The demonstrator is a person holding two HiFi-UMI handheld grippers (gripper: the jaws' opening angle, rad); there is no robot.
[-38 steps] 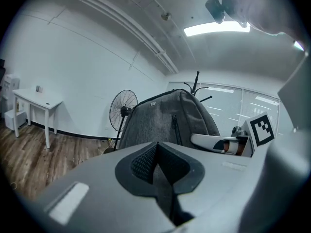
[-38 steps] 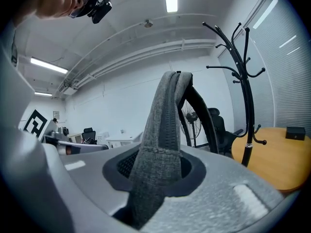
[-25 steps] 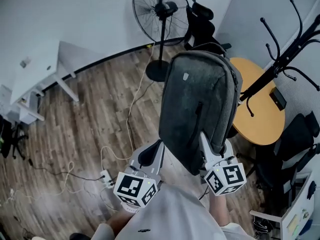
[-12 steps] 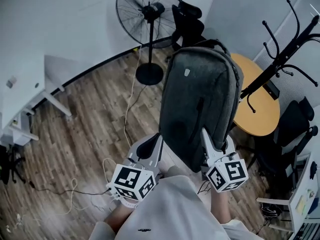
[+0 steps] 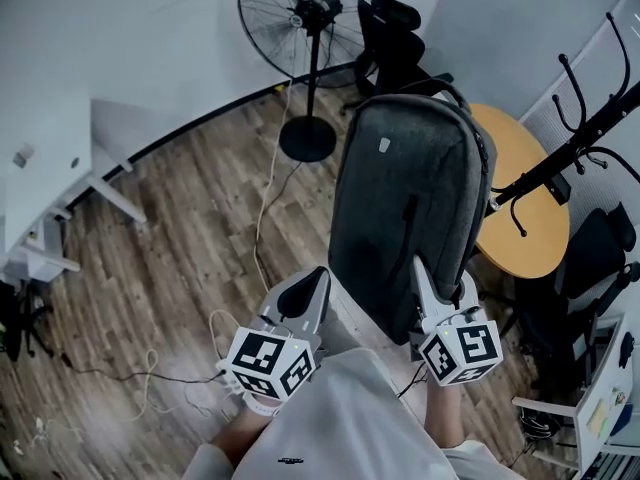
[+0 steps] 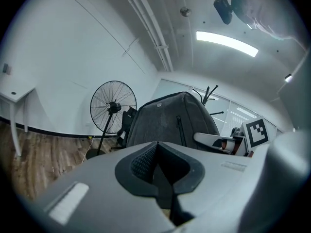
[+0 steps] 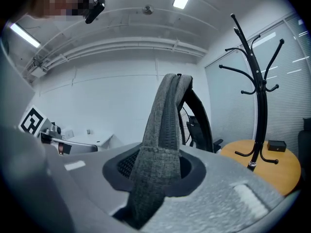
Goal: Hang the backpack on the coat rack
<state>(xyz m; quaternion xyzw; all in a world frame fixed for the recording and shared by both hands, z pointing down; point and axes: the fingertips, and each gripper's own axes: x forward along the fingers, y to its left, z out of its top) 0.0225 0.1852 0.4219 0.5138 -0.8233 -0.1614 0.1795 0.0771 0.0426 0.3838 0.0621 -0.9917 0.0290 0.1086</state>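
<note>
I hold the grey backpack (image 5: 410,198) up in front of me, its front panel and zip facing the head view. My right gripper (image 5: 420,276) is shut on its lower right edge; in the right gripper view the grey fabric (image 7: 167,125) rises straight out of the jaws (image 7: 155,171). My left gripper (image 5: 317,283) is beside the lower left edge with its jaws together and nothing between them. In the left gripper view the backpack (image 6: 170,120) stands beyond and right of the jaws (image 6: 156,161). The black coat rack (image 5: 590,133) stands right of the pack, its hooks (image 7: 257,86) bare.
A round wooden table (image 5: 525,218) sits at the rack's foot, behind the pack. A standing fan (image 5: 310,18) and a black chair (image 5: 395,33) are at the back, a white desk (image 5: 45,168) at the left. Cables (image 5: 262,218) trail over the wood floor.
Both grippers and the backpack have shifted a little across the room, with the grip unchanged. The coat rack now sits nearer the right edge of the head view.
</note>
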